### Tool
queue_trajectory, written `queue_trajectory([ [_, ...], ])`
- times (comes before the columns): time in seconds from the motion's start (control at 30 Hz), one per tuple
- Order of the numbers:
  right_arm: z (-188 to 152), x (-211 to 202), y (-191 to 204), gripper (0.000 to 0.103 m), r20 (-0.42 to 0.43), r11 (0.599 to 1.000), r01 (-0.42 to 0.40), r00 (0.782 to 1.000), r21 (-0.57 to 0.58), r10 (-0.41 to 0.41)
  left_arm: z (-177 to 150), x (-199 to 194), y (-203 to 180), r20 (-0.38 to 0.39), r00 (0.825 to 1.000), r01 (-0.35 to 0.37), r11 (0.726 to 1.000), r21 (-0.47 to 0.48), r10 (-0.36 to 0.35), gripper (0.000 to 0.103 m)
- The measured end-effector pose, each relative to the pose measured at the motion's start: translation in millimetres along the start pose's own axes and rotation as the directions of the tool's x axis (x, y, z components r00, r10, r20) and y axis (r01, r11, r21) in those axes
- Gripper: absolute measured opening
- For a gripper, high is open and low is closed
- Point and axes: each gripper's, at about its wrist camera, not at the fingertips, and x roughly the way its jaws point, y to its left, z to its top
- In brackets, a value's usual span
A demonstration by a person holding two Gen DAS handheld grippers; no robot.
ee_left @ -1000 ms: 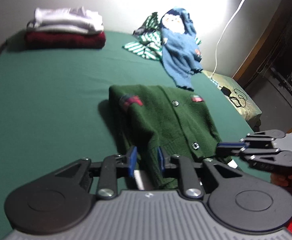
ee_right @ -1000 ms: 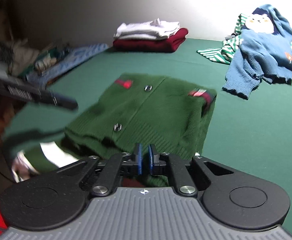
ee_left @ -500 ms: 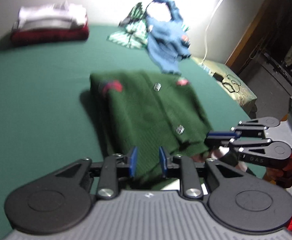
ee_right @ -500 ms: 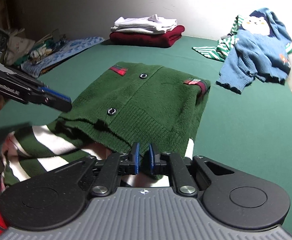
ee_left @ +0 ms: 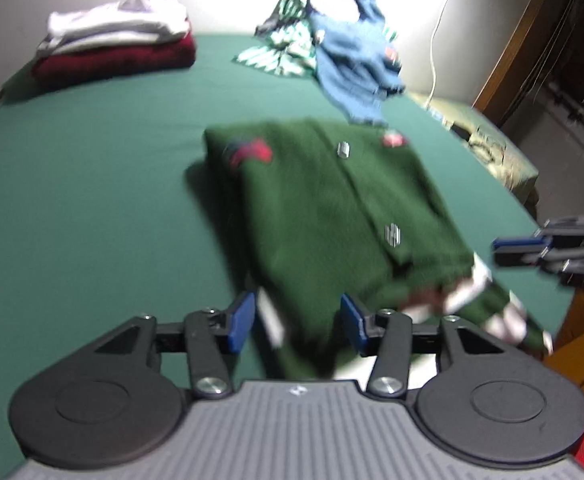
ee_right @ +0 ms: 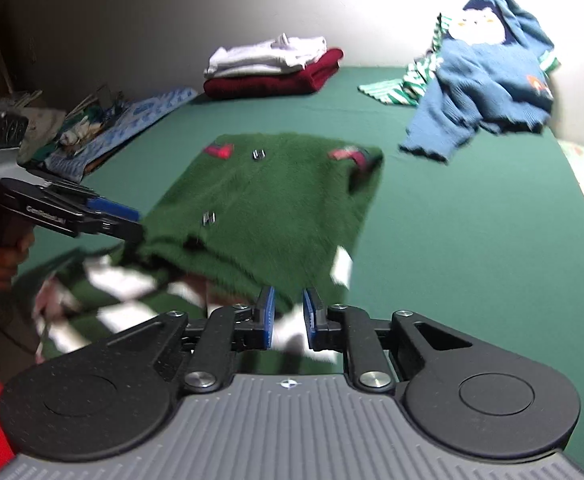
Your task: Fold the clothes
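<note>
The green buttoned cardigan (ee_right: 275,208) lies folded into a compact block near the front edge of the green-covered bed (ee_right: 472,248), its near hem resting over a green-and-white striped garment (ee_right: 103,300) that trails off that edge. The left gripper (ee_left: 296,318) hangs with its jaws spread wide and nothing between them just before the hem, while the right gripper (ee_right: 287,314) has its jaws parted by a narrow gap, the blurred hem showing just beyond and no cloth clearly pinched. The striped piece underneath looks likely to drag or get caught in a pinch meant for the cardigan alone, which would pull the fold loose or slide both off the bed; the red-and-white folded stack (ee_right: 271,70) and the heaped blue sweater (ee_right: 484,80) lie well apart at the back.
</note>
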Motion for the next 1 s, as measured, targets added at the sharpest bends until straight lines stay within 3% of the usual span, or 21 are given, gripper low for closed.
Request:
queue_trajectory([
  [0.13,-17.2,-29.2,0.1,0.017,-0.107,0.998,-0.019,0.994,-0.066,0.012,-28.8,-29.1,-10.3,-0.065,0.997,-0.046,0.997,0.063,0.050,0.050],
  [0.2,-26.8,-41.9,5.7,0.020,-0.155,0.989,-0.022,0.988,-0.149,-0.001,-42.8,-40.2,-21.6,-0.113,0.988,-0.081,0.981,0.176,0.102,0.050],
  [0.27,-35.9,-51.4,11.2,0.031,-0.214,0.972,-0.049,0.977,-0.231,-0.001,-53.1,-49.6,-33.1,-0.158,0.980,-0.070,0.954,0.290,0.120,0.051],
  [0.33,-41.1,-56.0,14.8,0.032,-0.271,0.954,-0.106,0.962,-0.279,0.028,-62.4,-58.6,-44.4,-0.199,0.971,-0.043,0.917,0.396,0.131,0.055],
  [0.37,-43.5,-57.1,18.2,0.034,-0.294,0.942,-0.130,0.955,-0.311,0.035,-66.3,-60.1,-50.1,-0.208,0.968,-0.035,0.894,0.447,0.142,0.063],
  [0.43,-49.2,-57.3,30.7,0.041,-0.291,0.894,-0.145,0.957,-0.424,0.018,-72.8,-58.1,-61.8,-0.202,0.965,-0.031,0.837,0.546,0.168,0.073],
  [0.5,-55.9,-55.1,41.4,0.048,-0.293,0.840,-0.163,0.956,-0.518,0.005,-79.3,-56.0,-73.5,-0.194,0.962,-0.026,0.769,0.638,0.193,0.079],
  [0.6,-67.7,-48.0,54.5,0.055,-0.308,0.754,-0.198,0.951,-0.626,-0.006,-88.4,-51.0,-91.9,-0.173,0.958,-0.020,0.655,0.755,0.229,0.079],
  [0.7,-78.3,-45.4,61.0,0.056,-0.255,0.678,-0.160,0.966,-0.717,-0.042,-94.3,-43.2,-105.3,-0.118,0.960,-0.047,0.566,0.823,0.253,0.083],
  [0.77,-82.7,-45.2,64.0,0.058,-0.218,0.645,-0.142,0.975,-0.751,-0.039,-94.7,-39.8,-108.9,-0.089,0.965,-0.062,0.544,0.837,0.248,0.091],
  [0.83,-86.3,-42.9,68.0,0.059,-0.187,0.620,-0.122,0.982,-0.775,-0.040,-95.6,-34.7,-111.8,-0.062,0.965,-0.083,0.521,0.849,0.255,0.092],
  [1.0,-91.7,-32.4,71.9,0.059,-0.125,0.619,-0.076,0.991,-0.782,-0.036,-99.4,-22.3,-115.8,-0.039,0.965,-0.096,0.491,0.866,0.257,0.090],
])
